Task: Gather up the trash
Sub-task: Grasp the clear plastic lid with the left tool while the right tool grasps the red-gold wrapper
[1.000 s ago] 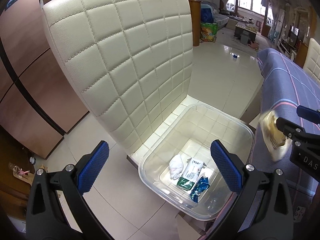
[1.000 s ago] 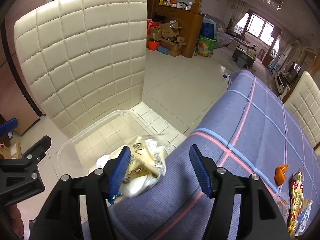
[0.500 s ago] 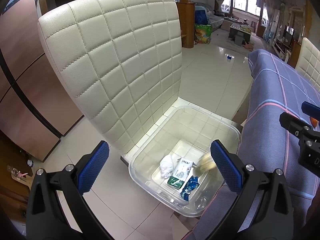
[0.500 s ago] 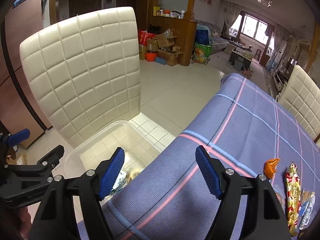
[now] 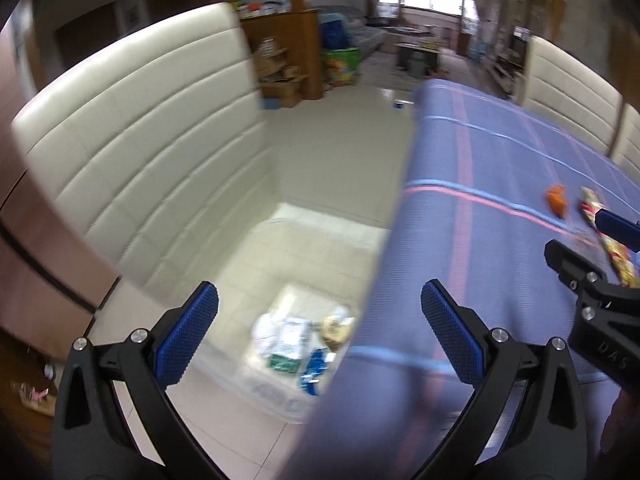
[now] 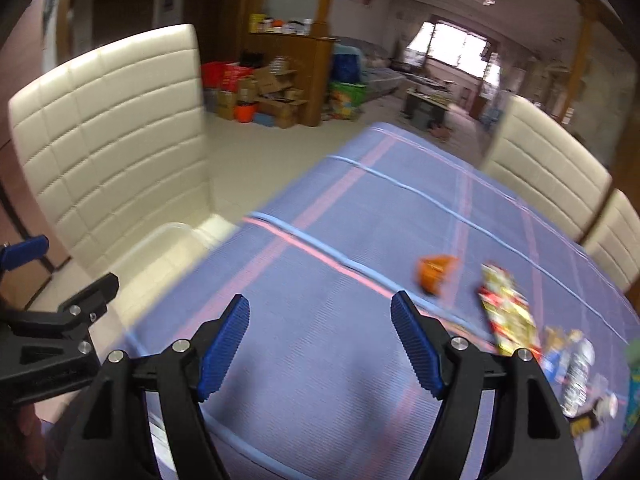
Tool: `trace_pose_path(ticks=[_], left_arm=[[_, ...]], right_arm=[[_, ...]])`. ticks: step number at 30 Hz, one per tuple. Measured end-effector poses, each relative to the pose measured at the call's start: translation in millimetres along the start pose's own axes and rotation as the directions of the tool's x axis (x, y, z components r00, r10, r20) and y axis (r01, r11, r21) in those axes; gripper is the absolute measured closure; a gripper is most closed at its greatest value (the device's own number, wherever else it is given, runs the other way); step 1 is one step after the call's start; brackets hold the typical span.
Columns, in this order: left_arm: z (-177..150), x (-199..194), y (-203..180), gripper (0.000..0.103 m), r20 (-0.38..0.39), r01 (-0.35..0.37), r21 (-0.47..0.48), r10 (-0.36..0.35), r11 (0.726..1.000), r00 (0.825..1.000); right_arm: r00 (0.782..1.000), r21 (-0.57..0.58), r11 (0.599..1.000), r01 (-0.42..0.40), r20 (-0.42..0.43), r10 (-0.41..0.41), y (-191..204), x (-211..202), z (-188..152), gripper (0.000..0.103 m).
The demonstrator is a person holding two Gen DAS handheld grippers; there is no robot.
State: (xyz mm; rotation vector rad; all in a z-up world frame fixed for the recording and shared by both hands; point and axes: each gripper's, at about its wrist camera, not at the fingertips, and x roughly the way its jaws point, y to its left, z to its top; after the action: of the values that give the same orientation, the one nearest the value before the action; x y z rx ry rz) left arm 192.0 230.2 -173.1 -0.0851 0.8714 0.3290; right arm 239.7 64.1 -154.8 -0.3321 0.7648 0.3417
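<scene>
A clear plastic bin (image 5: 276, 396) sits on a cream chair seat beside the table and holds several pieces of trash, among them a yellowish wrapper (image 5: 336, 326). My left gripper (image 5: 318, 338) is open and empty above the bin and table edge. My right gripper (image 6: 320, 344) is open and empty over the blue tablecloth (image 6: 360, 240). On the cloth lie an orange scrap (image 6: 434, 272), a red-yellow snack wrapper (image 6: 506, 316) and more trash (image 6: 576, 372) at the right. The orange scrap (image 5: 557, 199) and wrapper (image 5: 612, 248) also show in the left wrist view.
A cream quilted chair back (image 5: 140, 152) rises behind the bin. More cream chairs (image 6: 548, 176) stand at the table's far side. Cardboard boxes and a wooden cabinet (image 6: 288, 80) stand across the tiled floor. The bin's rim (image 6: 168, 236) shows left of the table.
The yellowish wrapper left my right gripper and dropped into the bin. Both grippers have swung right, away from the bin and toward the trash on the table.
</scene>
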Motion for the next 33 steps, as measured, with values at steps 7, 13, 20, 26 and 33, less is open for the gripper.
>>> trace_pose_path(ticks=[7, 13, 20, 26, 33], left_arm=[[5, -10, -104, 0.003, -0.008, 0.138, 0.155, -0.139, 0.978, 0.99], [6, -4, -178, 0.003, -0.066, 0.243, 0.246, -0.234, 0.938, 0.97], [8, 17, -232, 0.003, -0.128, 0.277, 0.325, -0.248, 0.904, 0.96], [18, 41, -257, 0.003, -0.199, 0.344, 0.312, -0.293, 0.886, 0.935], [21, 59, -278, 0.003, -0.202, 0.329, 0.348, -0.273, 0.878, 0.941]], right_arm=[[0.99, 0.094, 0.986, 0.138, -0.039, -0.135, -85, -19, -42, 0.031], [0.977, 0.164, 0.966, 0.198, -0.109, -0.181, -144, -12, -70, 0.031], [0.977, 0.195, 0.967, 0.162, -0.169, -0.13, -178, 17, -87, 0.033], [0.984, 0.214, 0.97, 0.118, -0.155, -0.085, -195, 28, -89, 0.05], [0.991, 0.154, 0.983, 0.096, -0.103, -0.081, -191, 21, -94, 0.066]])
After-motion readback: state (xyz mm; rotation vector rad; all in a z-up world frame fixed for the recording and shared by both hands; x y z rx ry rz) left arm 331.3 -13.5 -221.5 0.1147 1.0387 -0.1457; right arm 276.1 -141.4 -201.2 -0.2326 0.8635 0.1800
